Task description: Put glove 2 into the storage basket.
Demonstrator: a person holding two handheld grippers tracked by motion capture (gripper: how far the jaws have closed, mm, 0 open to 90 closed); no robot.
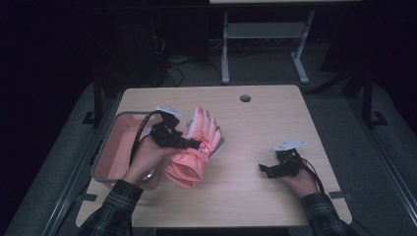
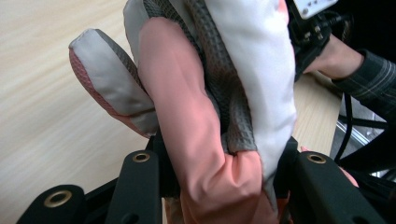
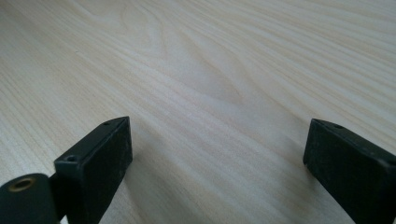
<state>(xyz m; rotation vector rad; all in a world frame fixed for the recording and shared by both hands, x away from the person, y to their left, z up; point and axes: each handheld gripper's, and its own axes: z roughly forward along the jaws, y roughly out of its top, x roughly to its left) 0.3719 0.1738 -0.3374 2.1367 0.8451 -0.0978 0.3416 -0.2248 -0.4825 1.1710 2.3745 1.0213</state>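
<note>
Tray, pink-lined with grey rim, at the counter's left edge; just right of it, left gripper with fingers clamped on a pink and grey glove, raised off the wood, cuff hanging low, tips pointing up and away; seen close, glove pinched near the cuff; further right, well apart, right gripper resting low, fingers spread wide over bare wood, holding nothing.
</note>
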